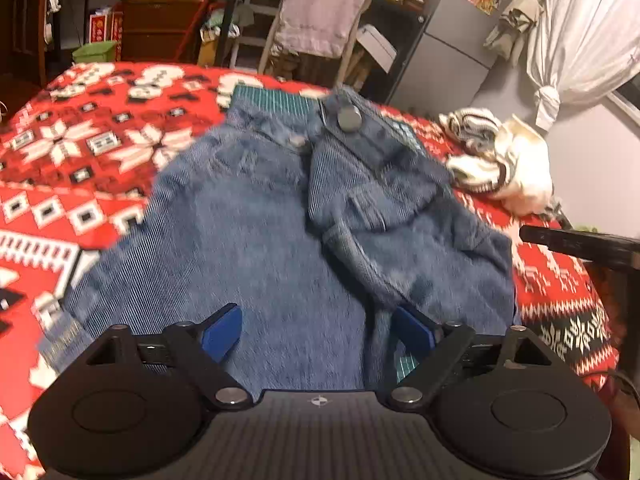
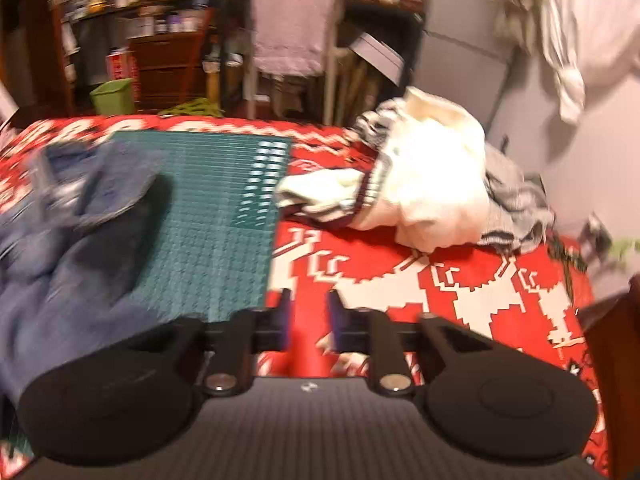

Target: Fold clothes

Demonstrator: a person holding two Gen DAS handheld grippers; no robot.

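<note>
Jeans half-gathered on the mat, both grippers empty

The denim jeans [image 1: 280,216] lie waistband-away on a green cutting mat [image 2: 216,216] over the red patterned blanket [image 1: 80,120], with their right side lumped over the fly and not flat. The left gripper [image 1: 318,332] hovers over the near part of the denim with its jaws spread wide and nothing between them; the right gripper [image 2: 308,316] sits off the mat's right edge over bare blanket, jaws narrowed to a small gap and empty. The likely trouble is folding over that bunched flap, which would lock in a crooked crease. A one-layer pinch could also drag the jeans and slide the mat. The loose cream and striped clothes [image 2: 420,176] near the far right edge could get snagged by a wide sweep.
</note>
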